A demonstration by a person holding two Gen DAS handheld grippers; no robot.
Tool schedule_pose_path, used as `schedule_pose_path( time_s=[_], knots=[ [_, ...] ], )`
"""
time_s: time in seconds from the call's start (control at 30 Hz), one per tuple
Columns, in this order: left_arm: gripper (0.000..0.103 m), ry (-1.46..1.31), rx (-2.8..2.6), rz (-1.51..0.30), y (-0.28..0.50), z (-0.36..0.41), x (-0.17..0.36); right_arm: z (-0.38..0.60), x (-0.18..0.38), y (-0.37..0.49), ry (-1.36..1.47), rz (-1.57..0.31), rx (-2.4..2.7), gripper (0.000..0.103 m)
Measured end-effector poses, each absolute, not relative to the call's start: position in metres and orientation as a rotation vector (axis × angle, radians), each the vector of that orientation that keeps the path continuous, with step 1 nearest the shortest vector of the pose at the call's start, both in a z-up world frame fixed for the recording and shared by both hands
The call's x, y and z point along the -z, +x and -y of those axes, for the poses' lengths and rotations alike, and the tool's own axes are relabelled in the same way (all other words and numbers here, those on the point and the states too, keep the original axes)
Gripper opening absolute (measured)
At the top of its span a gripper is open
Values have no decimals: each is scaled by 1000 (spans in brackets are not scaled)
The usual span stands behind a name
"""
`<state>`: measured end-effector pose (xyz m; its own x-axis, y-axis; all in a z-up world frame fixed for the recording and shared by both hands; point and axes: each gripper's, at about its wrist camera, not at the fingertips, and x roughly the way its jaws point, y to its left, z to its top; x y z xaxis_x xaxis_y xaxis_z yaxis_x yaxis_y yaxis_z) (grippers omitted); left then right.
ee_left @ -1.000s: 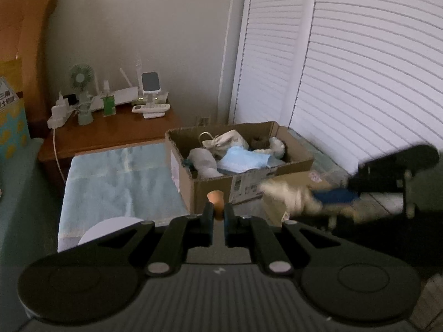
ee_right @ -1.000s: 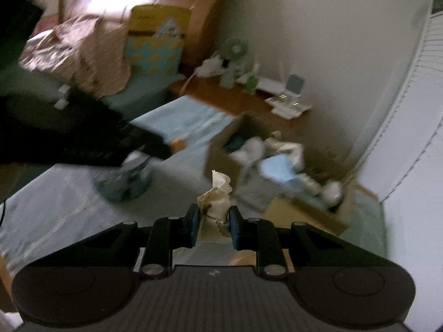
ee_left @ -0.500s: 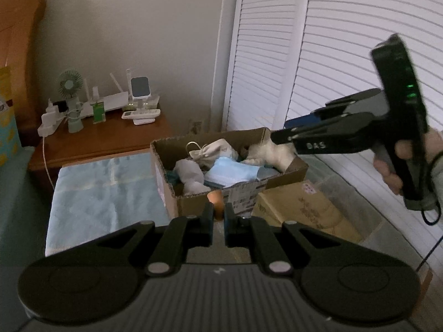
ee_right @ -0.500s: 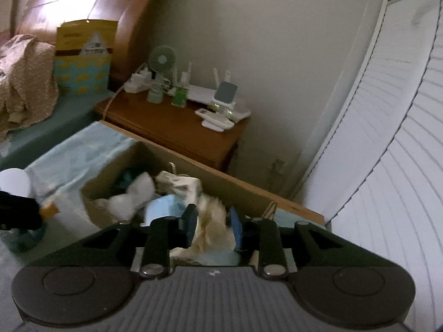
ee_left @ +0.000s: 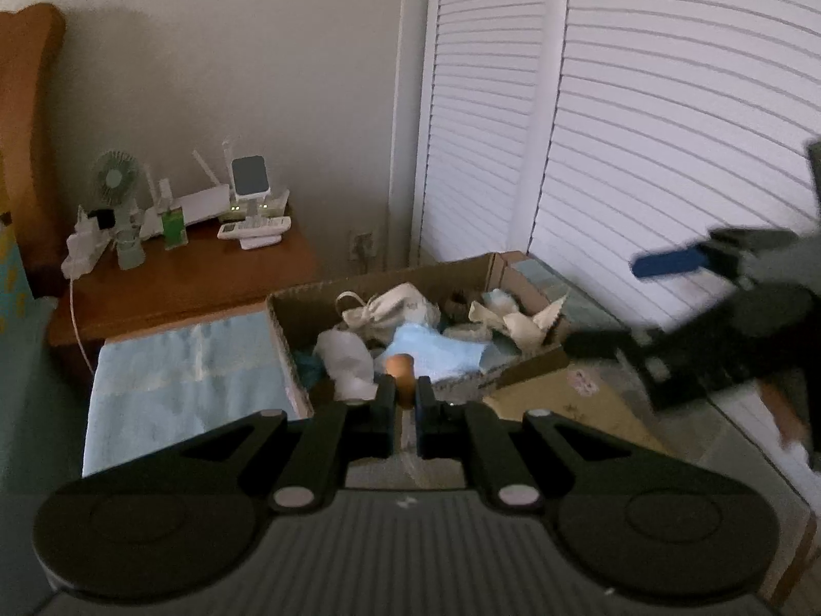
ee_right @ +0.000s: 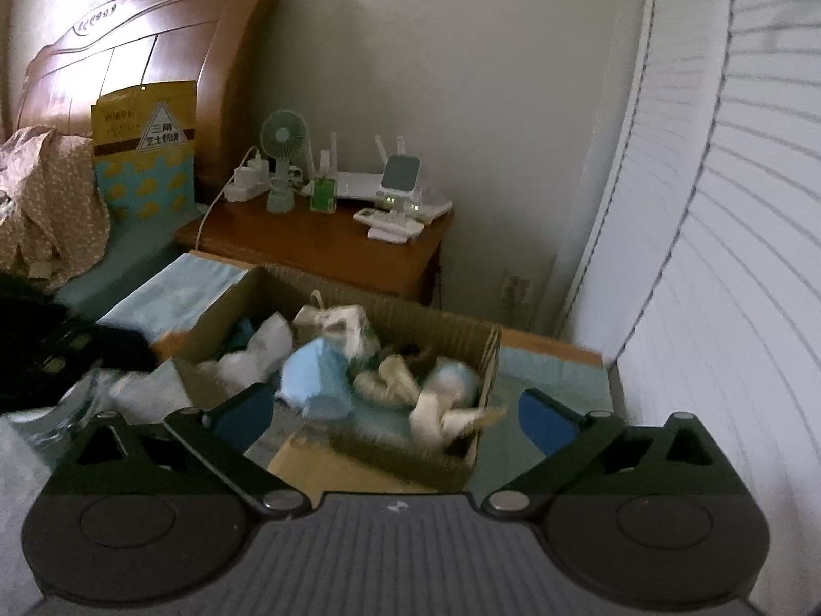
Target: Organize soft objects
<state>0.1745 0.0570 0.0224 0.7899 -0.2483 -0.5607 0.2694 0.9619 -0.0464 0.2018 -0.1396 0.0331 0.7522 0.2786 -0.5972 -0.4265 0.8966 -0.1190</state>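
1. The left gripper (ee_left: pixel 405 408) is clenching a small orange object (ee_left: pixel 400 367) at lower centre.
2. The right gripper (ee_right: pixel 392 418) is hanging released, empty.
3. The cream cloth (ee_right: pixel 441 418) is lying inside the cardboard box (ee_right: pixel 462 462), centre frame.

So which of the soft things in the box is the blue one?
The light blue cloth lying in the middle of the cardboard box. The white cloth left of it, the cream pouch behind it and the cream rag to its right are all pale.
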Motion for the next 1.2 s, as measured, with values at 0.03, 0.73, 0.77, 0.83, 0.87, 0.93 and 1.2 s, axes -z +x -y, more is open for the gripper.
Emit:
schedule_pose_path(
  time_s=[0.03,0.73,0.77,0.83,0.87,0.93,1.2],
  knots=[
    [5,45,276,-594,178,-55,-23,140,-32,197,-251,-613,-386,103],
    [102,93,183,-521,200,-37,-42,153,-39,147,-149,-631,-302,103],
    [102,88,182,-533,193,-37,-43,153,-40,146,-146,-638,-286,103],
    [102,75,158,-559,181,-38,-43,154,-43,143,-138,-655,-253,103],
    [102,71,144,-573,173,-38,-43,155,-44,141,-131,-664,-235,103],
    [102,63,131,-612,158,-37,-44,157,-47,137,-106,-683,-209,103],
    [102,32,67,-686,116,-33,-55,154,-59,121,-54,-726,-123,103]
  ],
)
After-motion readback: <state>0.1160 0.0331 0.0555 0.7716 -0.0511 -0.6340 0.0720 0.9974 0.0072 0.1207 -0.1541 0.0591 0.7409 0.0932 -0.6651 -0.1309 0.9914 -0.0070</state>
